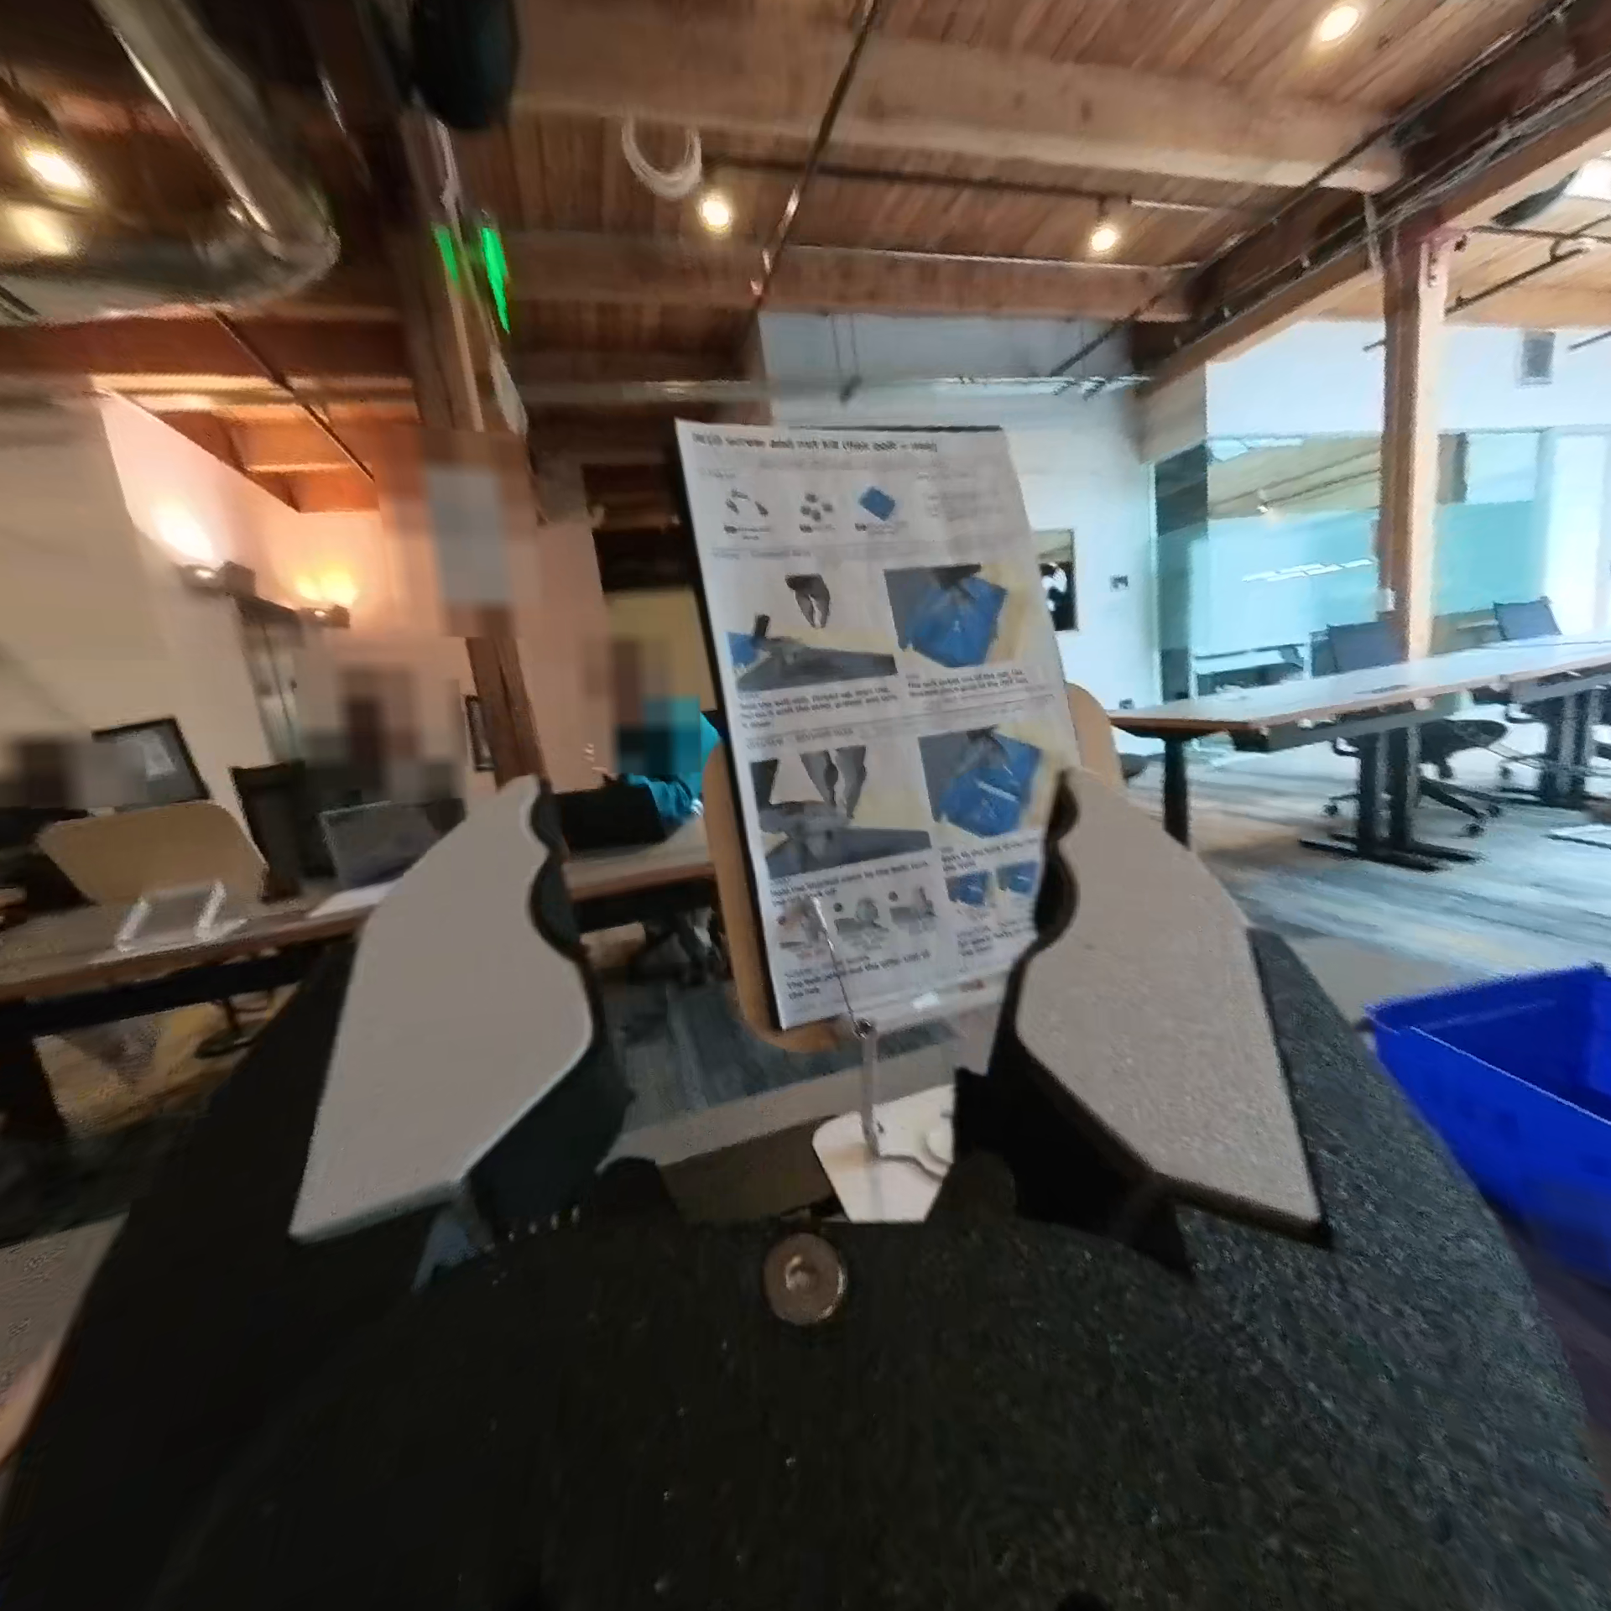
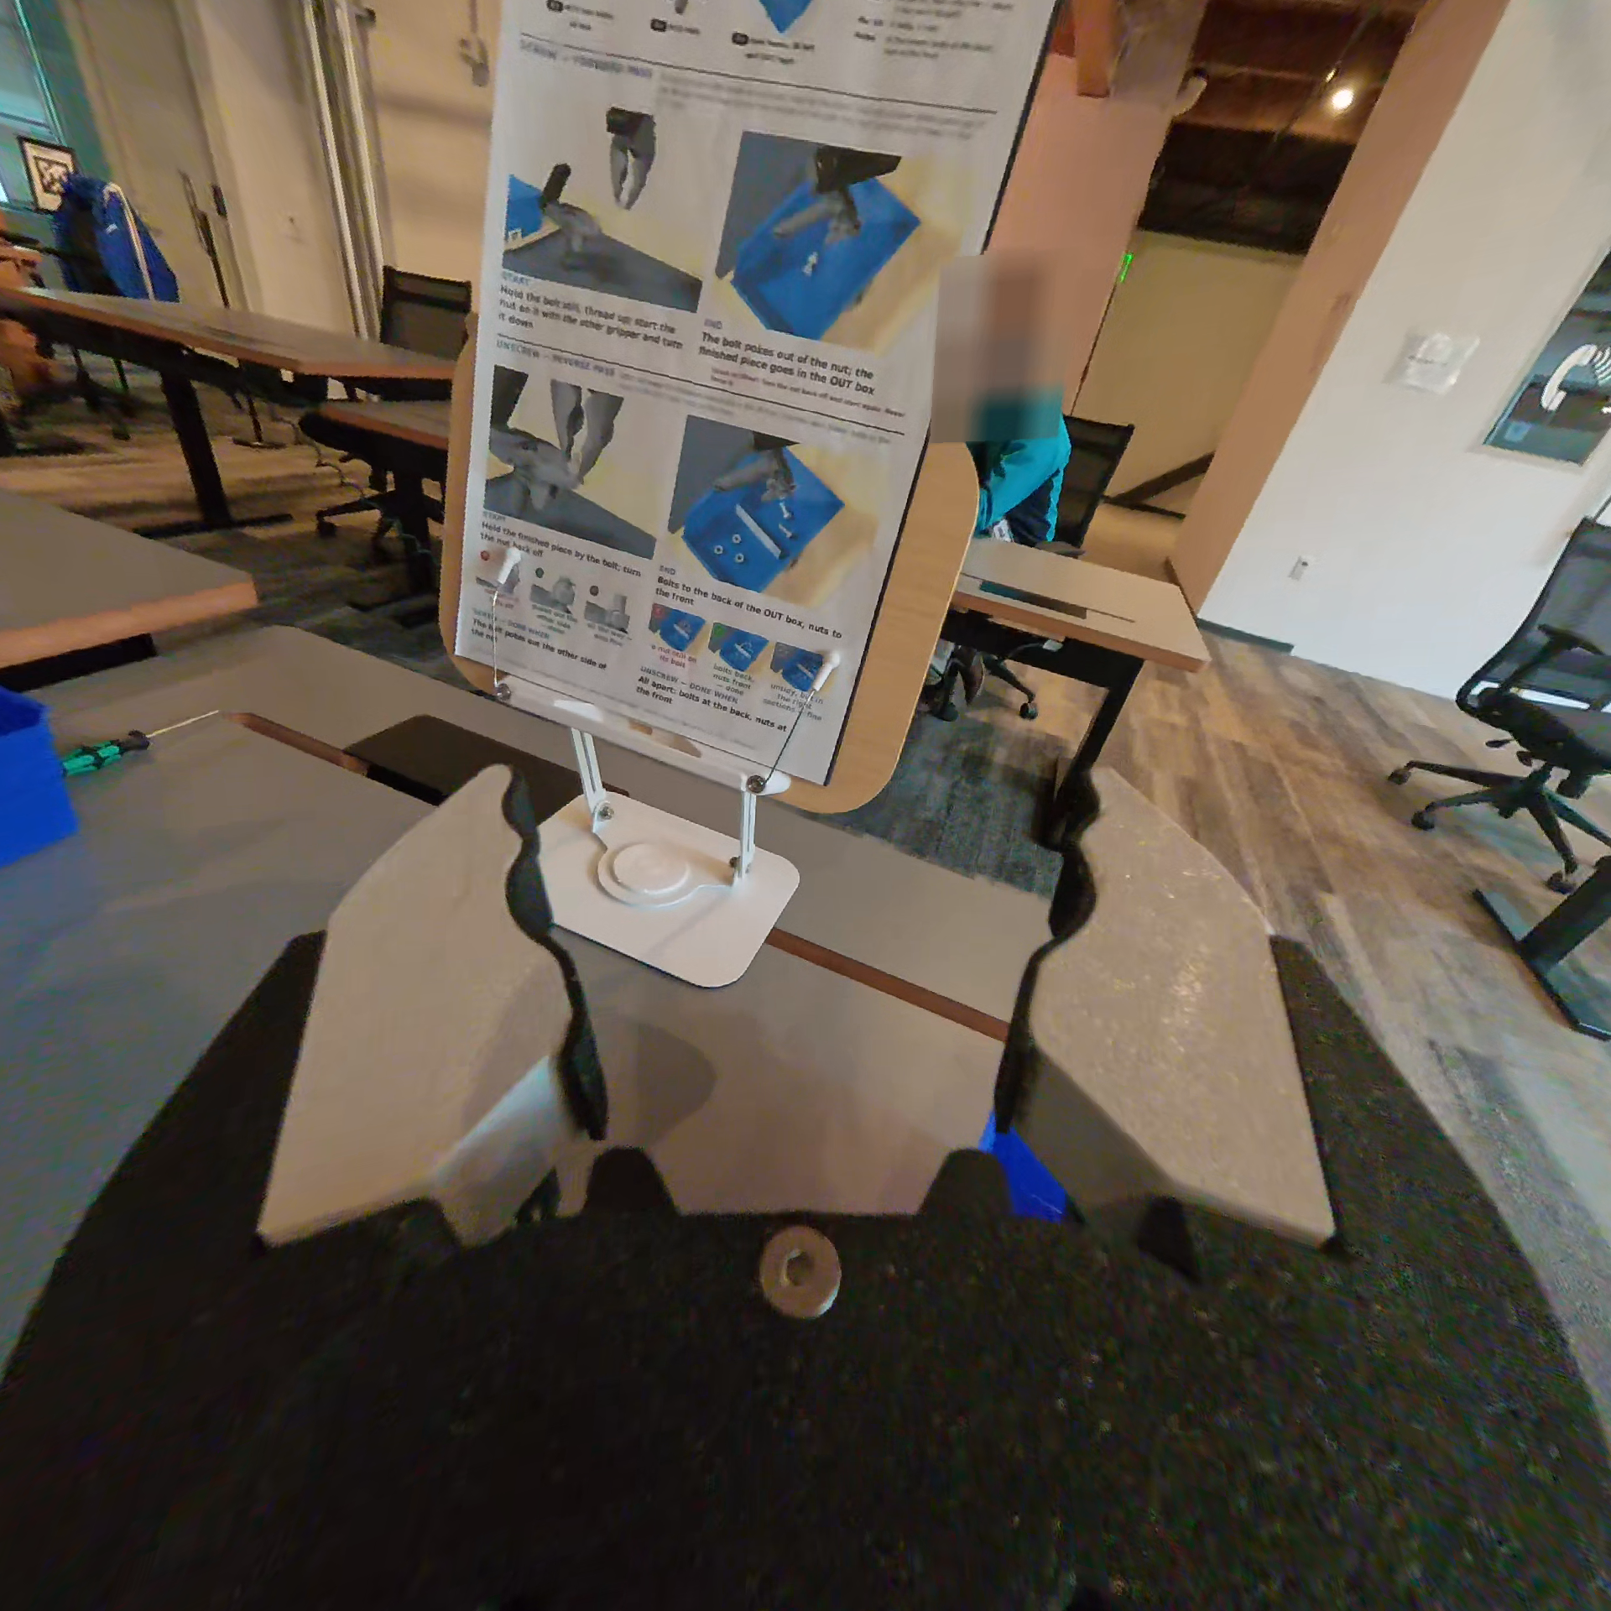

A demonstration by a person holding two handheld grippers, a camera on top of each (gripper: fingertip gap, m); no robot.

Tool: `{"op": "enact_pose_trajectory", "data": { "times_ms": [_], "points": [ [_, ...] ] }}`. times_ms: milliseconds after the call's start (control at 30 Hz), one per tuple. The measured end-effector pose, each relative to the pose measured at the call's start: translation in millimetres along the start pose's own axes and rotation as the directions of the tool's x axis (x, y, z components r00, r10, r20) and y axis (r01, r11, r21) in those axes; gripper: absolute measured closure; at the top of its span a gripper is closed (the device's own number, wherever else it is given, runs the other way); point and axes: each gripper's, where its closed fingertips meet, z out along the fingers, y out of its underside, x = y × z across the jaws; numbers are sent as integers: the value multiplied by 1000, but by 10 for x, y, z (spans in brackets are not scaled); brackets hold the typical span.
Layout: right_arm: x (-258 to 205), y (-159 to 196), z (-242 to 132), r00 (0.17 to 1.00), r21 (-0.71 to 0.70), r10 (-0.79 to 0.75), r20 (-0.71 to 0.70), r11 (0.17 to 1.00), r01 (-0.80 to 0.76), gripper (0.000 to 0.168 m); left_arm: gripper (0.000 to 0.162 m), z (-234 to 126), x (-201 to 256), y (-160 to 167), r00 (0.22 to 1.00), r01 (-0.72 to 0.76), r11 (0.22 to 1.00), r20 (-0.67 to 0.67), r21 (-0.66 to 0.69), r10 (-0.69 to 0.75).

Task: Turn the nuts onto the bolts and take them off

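Note:
No nuts or bolts show in either view. My left gripper (image 1: pixel 802 837) is open and empty, raised and pointing level across the room. My right gripper (image 2: pixel 798 837) is open and empty above the grey table (image 2: pixel 218 872). A blue bin (image 1: pixel 1508 1107) sits at the right edge of the left wrist view. Another blue bin (image 2: pixel 30 776) sits at the left edge of the right wrist view, and a blue bit (image 2: pixel 1024 1172) shows behind the right finger (image 2: pixel 1159 1002).
A printed instruction sheet (image 2: pixel 723 375) stands on a white stand (image 2: pixel 671 898) at the table's far edge, straight ahead; it also shows in the left wrist view (image 1: pixel 872 697). A green-handled screwdriver (image 2: pixel 113 745) lies far left. Other desks, office chairs (image 2: pixel 1543 741) and a seated person (image 2: pixel 1016 471) are beyond.

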Motion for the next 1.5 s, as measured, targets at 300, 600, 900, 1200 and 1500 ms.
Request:
{"op": "enact_pose_trajectory", "data": {
  "times_ms": [300,600,900,1200,1500],
  "points": [
    [148,206,-92,999,-138,37,-29,990,-40,88,107,-147,-213,328,992,-76,944,74,-321,105],
    [125,253,-116,999,-170,33,13,985,-30,90,109,-1103,-1067,646,959,-106,701,113,-705,259],
    [60,256,-126,999,-185,1,40,983,6,91,119,-2355,-1893,1541,955,163,370,240,-915,173],
    [94,278,-130,999,-191,10,34,982,-4,90,119,-2897,-2102,2431,952,267,135,283,-954,118],
    [94,304,-115,1000,-205,2,30,979,4,90,123,-2971,-2131,2731,956,278,76,284,-957,75]
  ]
}}
